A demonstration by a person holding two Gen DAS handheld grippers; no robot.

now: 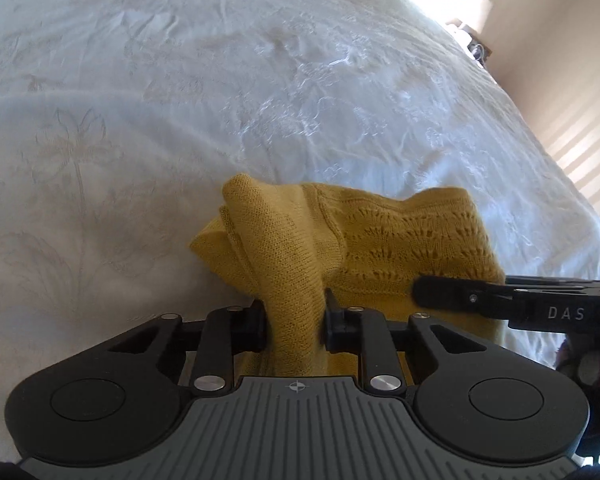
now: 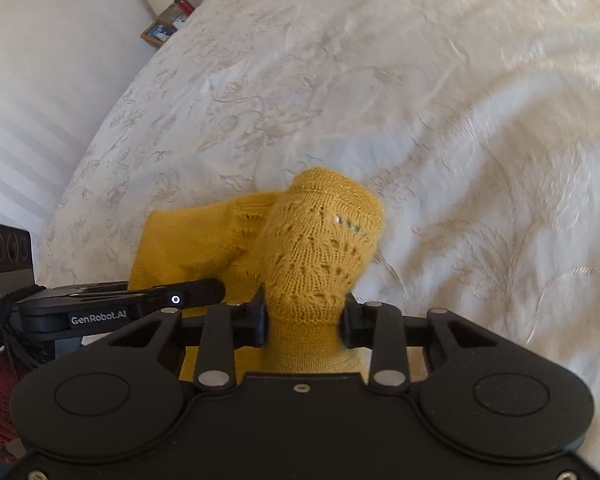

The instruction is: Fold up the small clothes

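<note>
Nearest, the left gripper (image 1: 295, 322) has its jaws pinched in on a bunched plain-knit part of the yellow knit (image 1: 400, 240). The right gripper (image 2: 305, 320) is likewise clamped on a bunch of the lacy part, a fold standing up between its fingers (image 2: 256, 320). Both jaws are narrowed around cloth, not gaping. The two tools sit just beside each other, each one's side showing in the other's view.

The knit hangs bunched between the two grips, over the near part of the bed (image 1: 180, 100). By my reading the fold is barely begun — the garment is gripped but not yet spread flat, so laying out and folding remain.

Farther off, the white bedspread runs wide and bare. The bed's side edges drop off toward the walls, and a small cluttered stand (image 2: 168, 20) sits at the far corner.
</note>
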